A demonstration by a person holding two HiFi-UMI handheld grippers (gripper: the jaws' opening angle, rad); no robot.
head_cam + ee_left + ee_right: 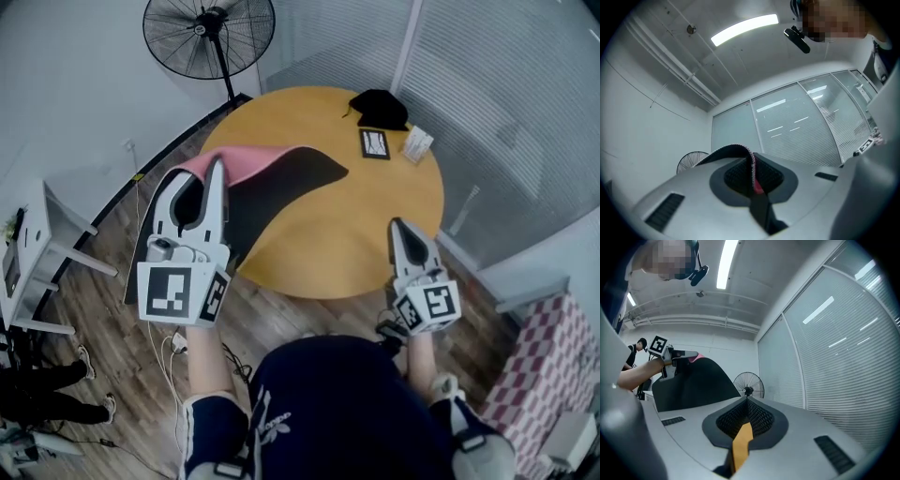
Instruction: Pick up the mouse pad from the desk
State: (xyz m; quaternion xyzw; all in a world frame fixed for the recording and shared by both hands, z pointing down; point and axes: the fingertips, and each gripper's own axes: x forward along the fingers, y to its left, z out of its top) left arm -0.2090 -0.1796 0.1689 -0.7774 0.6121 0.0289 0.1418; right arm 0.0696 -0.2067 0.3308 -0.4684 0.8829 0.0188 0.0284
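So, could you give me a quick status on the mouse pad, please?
Left gripper shut on mouse pad edge, that end raised. Right gripper shut, empty. Nothing in the way.

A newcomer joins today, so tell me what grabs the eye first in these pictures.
The big mouse pad, pink on one face and black on the other, hangs pinched in the left gripper over the left edge of the round yellow table. The right gripper hovers shut and empty at the table's near edge, and a black fan stands behind.
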